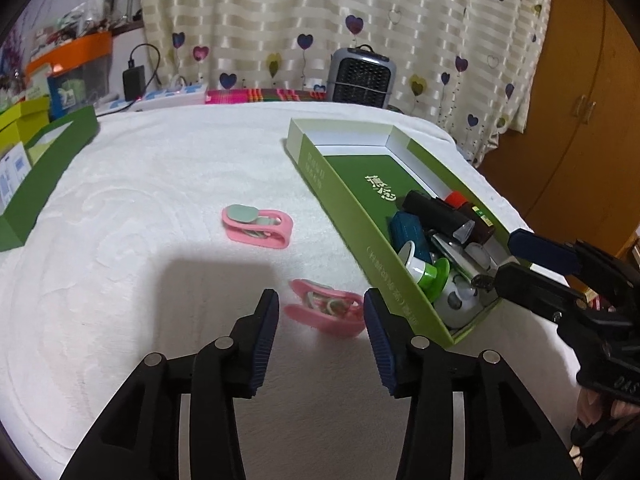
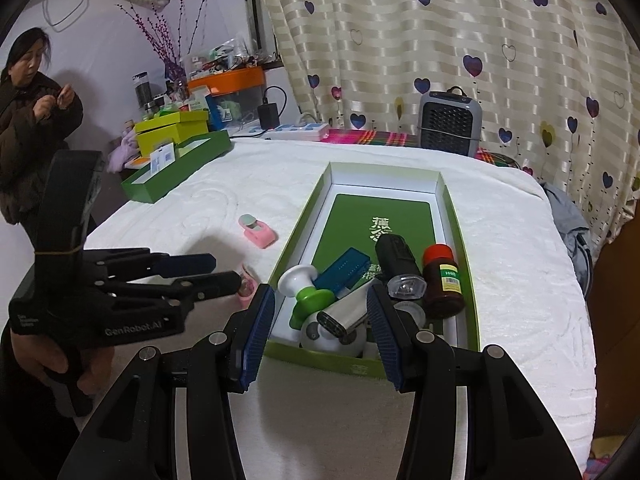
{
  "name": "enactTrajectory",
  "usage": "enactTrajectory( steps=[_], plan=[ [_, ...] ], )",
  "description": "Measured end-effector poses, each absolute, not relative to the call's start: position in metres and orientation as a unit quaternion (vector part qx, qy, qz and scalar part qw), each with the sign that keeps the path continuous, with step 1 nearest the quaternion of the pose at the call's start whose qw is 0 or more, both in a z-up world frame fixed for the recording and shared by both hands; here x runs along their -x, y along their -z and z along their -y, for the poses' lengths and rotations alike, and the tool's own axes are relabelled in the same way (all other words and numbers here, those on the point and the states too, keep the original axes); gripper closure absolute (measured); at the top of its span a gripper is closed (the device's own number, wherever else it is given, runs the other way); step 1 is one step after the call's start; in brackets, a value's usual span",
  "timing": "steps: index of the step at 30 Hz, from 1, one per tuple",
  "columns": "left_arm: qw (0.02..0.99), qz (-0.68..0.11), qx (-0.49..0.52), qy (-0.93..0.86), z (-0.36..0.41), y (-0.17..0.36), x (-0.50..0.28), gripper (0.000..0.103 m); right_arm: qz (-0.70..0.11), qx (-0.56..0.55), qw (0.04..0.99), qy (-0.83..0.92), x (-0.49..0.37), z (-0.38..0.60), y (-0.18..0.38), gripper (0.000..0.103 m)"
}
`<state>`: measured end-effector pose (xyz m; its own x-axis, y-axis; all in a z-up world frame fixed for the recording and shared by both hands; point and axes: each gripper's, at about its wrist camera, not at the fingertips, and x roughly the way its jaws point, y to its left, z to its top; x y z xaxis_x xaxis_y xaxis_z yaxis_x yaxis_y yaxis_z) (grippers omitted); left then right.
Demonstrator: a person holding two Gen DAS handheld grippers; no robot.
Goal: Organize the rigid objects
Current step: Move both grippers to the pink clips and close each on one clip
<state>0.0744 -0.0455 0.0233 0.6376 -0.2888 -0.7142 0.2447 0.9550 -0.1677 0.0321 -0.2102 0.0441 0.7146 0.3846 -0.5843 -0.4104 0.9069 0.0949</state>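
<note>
Reading "GenRobot.AI" on its side, the left gripper (image 2: 228, 270) gapes empty above a pink clip (image 1: 326, 310); the right gripper (image 2: 322, 334) stands half-open, empty, over the green box (image 2: 472, 280).

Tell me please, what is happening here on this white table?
A person is tidying small things into the green box, holding a hand-held gripper in each hand. The box already holds a brown bottle, a black flashlight and other items. The left hand-held gripper is open just before one pink clip; a second pink clip lies farther away. The right hand-held gripper is open and empty at the box's near end.
</note>
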Motion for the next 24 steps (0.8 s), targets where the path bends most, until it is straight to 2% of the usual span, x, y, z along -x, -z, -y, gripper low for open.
enactTrajectory(
  steps=[8,20,23,24],
  plan=[
    [0.902,-0.417,-0.007,0.115,0.065,-0.014,-0.084,0.054,-0.311,0.019,0.925,-0.216,-0.034,0.212,-0.046,0.054],
    [0.907,-0.416,0.025,0.060,0.017,-0.014,-0.087,0.054,-0.306,0.012,0.926,-0.220,-0.037,0.213,-0.048,0.054],
    [0.903,-0.421,0.027,0.085,0.024,-0.013,-0.090,0.060,-0.306,0.017,0.926,-0.222,-0.038,0.210,-0.049,0.054],
    [0.901,-0.423,0.021,0.091,0.028,-0.012,-0.091,0.067,-0.305,0.018,0.926,-0.223,-0.038,0.209,-0.050,0.054]
  ],
)
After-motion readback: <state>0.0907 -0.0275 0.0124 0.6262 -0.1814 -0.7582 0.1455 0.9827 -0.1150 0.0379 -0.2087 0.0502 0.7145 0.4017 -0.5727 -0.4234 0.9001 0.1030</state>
